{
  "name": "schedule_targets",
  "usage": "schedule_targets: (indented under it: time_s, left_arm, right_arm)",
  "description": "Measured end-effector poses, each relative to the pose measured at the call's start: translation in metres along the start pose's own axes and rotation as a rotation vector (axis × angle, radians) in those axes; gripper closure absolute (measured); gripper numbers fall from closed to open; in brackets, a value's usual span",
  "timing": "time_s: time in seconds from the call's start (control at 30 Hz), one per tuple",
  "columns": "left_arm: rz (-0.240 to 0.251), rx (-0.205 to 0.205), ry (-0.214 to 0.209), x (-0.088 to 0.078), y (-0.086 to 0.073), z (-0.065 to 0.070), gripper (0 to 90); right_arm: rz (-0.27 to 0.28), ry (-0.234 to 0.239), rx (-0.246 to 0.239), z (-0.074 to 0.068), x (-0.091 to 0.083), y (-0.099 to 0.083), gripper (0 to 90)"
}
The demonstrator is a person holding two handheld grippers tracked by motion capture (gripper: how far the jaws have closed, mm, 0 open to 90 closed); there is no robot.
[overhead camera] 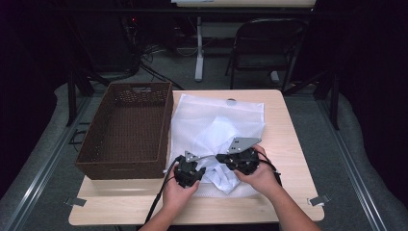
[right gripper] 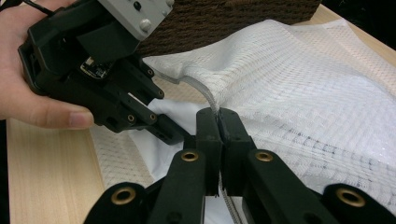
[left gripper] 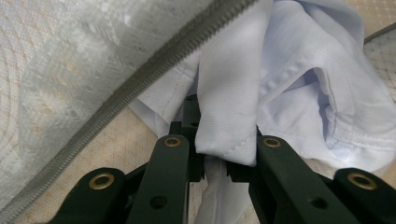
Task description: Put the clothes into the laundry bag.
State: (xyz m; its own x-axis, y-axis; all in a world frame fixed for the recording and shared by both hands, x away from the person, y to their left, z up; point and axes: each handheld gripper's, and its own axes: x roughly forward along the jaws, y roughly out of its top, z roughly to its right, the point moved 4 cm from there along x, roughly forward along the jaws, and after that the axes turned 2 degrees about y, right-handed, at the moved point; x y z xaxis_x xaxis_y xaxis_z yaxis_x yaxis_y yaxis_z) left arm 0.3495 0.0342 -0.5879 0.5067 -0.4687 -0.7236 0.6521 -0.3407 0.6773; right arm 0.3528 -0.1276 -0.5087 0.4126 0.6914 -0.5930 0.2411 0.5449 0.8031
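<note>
The tall brown woven rectangular basket (overhead camera: 126, 130) walls off the table's left side, its right wall just beside the white mesh zip bag (overhead camera: 226, 118), which spreads over the middle. Bare light wooden tabletop (overhead camera: 293, 144) lies open to the right of the bag and along the near edge. Both hand-held grippers crowd together at the bag's near edge.

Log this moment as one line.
left gripper: shut on white garment | right gripper: shut on mesh bag zipper edge | basket: left of bag | stage: garment at bag opening
</note>
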Motion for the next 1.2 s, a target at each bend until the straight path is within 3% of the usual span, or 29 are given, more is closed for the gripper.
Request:
schedule_targets:
  time_s: [0.37, 0.7, 0.93, 1.2]
  left_arm:
    - [0.032, -0.019, 0.008, -0.003, 0.018, 0.001, 81.2]
    - [0.042, -0.032, 0.019, 0.0, 0.023, -0.001, 81.2]
    - [0.057, -0.067, 0.027, 0.006, 0.026, -0.004, 81.2]
    - [0.055, -0.064, 0.04, 0.013, 0.025, -0.005, 78.7]
  right_arm:
    - [-0.001, 0.002, -0.003, -0.001, 0.0, 0.001, 88.1]
    - [0.0, 0.004, -0.005, -0.003, 0.001, 0.001, 88.1]
    - [-0.002, 0.009, -0.01, -0.004, 0.002, 0.001, 88.1]
    - [0.0, 0.015, -0.008, -0.004, 0.002, 0.001, 88.1]
